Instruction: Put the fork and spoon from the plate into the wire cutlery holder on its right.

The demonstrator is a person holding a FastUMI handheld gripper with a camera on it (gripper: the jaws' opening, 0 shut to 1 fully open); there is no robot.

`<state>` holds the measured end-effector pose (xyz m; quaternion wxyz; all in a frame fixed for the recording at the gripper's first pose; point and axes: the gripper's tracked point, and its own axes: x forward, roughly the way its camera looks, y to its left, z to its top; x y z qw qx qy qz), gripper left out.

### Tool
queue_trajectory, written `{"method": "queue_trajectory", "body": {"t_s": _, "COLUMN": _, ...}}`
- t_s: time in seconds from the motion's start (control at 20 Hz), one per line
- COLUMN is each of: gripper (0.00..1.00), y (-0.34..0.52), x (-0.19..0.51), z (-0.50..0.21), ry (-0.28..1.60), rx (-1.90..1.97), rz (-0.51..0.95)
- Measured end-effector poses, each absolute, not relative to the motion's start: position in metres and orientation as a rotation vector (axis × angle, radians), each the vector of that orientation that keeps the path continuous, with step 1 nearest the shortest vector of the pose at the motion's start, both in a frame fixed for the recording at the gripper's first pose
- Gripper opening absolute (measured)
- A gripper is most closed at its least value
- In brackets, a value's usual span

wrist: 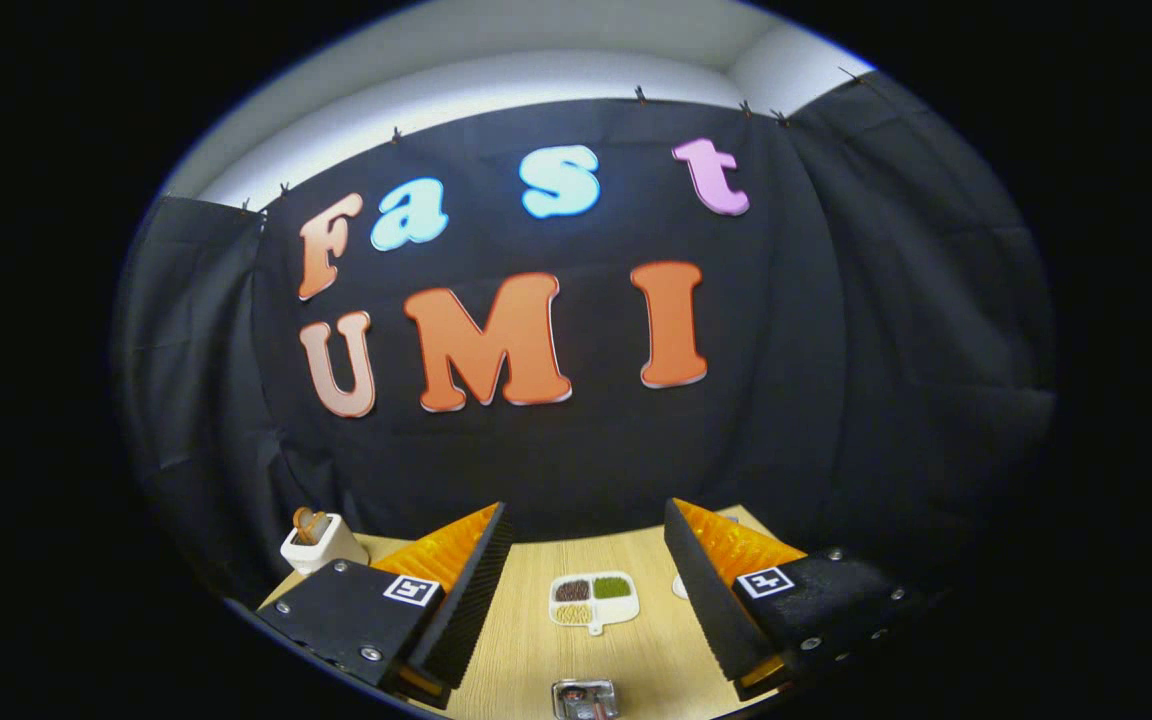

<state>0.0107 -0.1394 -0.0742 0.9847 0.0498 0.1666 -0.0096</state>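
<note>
Wooden surface: a pale, light-grained wooden table (526, 650) carries everything and runs from under the fingers to the booth wall.
Gripper: the gripper (588, 590) hangs above the table with its two ribbed fingers spread wide apart, released, nothing between them but bare wood.
Fingers: each finger (466, 600) carries a small square black-and-white marker on its upper face.
Nearest thing: a small shiny metal-framed rectangular object (584, 698) lies at the near edge of the table, between the fingers; too small to tell what it is.
Middle: a white divided tray (593, 601) with a short tab handle lies flat further on, between the fingers, with dark brown, green and tan fillings in its compartments.
Right side: a small pale rounded object (680, 587) peeks out just beside the right finger; whether it is the plate cannot be told.
Far left corner: a white boxy holder (322, 543) with something brown standing in it sits by the wall, beyond the left finger.
Fork, spoon, wire holder: their place cannot be told.
</note>
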Motion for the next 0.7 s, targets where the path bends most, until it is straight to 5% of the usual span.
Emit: {"method": "queue_trajectory", "body": {"t_s": 0.7, "gripper": 0.96, "y": -0.11, "x": 0.034, "z": -0.005, "ry": 0.034, "rx": 0.013, "rz": 0.049}}
